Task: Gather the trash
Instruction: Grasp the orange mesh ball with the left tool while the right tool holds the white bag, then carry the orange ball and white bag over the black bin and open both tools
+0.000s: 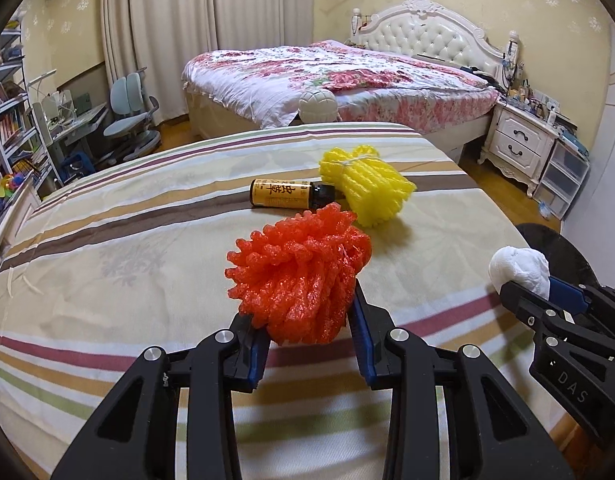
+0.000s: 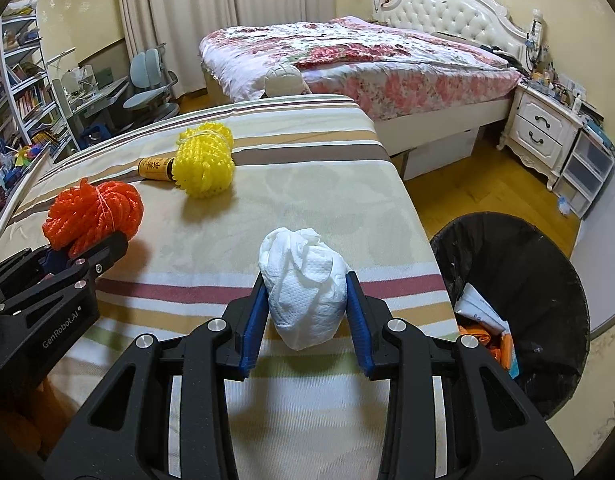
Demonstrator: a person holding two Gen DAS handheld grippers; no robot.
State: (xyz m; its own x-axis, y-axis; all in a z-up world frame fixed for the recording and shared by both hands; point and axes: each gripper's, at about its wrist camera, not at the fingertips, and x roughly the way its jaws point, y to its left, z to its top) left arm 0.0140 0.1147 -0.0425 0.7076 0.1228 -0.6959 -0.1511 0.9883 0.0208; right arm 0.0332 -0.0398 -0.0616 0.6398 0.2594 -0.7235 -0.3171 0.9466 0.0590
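In the left wrist view, the left gripper [image 1: 309, 316] is squeezing the orange foam net [image 1: 299, 276] between its blue pads, above the striped cloth [image 1: 127, 240]. In the right wrist view, the right gripper [image 2: 305, 304] is clamping the white tissue ball [image 2: 305, 296], near the black trash bin [image 2: 519, 280].

The striped bedsheet surface [image 2: 307, 184] lies bare across its middle and right side, open for passing. Toward its far left a yellow foam-net bundle [image 2: 205, 166] touches a small amber glass bottle [image 2: 155, 169], blocking that strip. Off the right edge, the black-lined round trash bin [image 2: 547, 264] stands open-mouthed, nothing above it.
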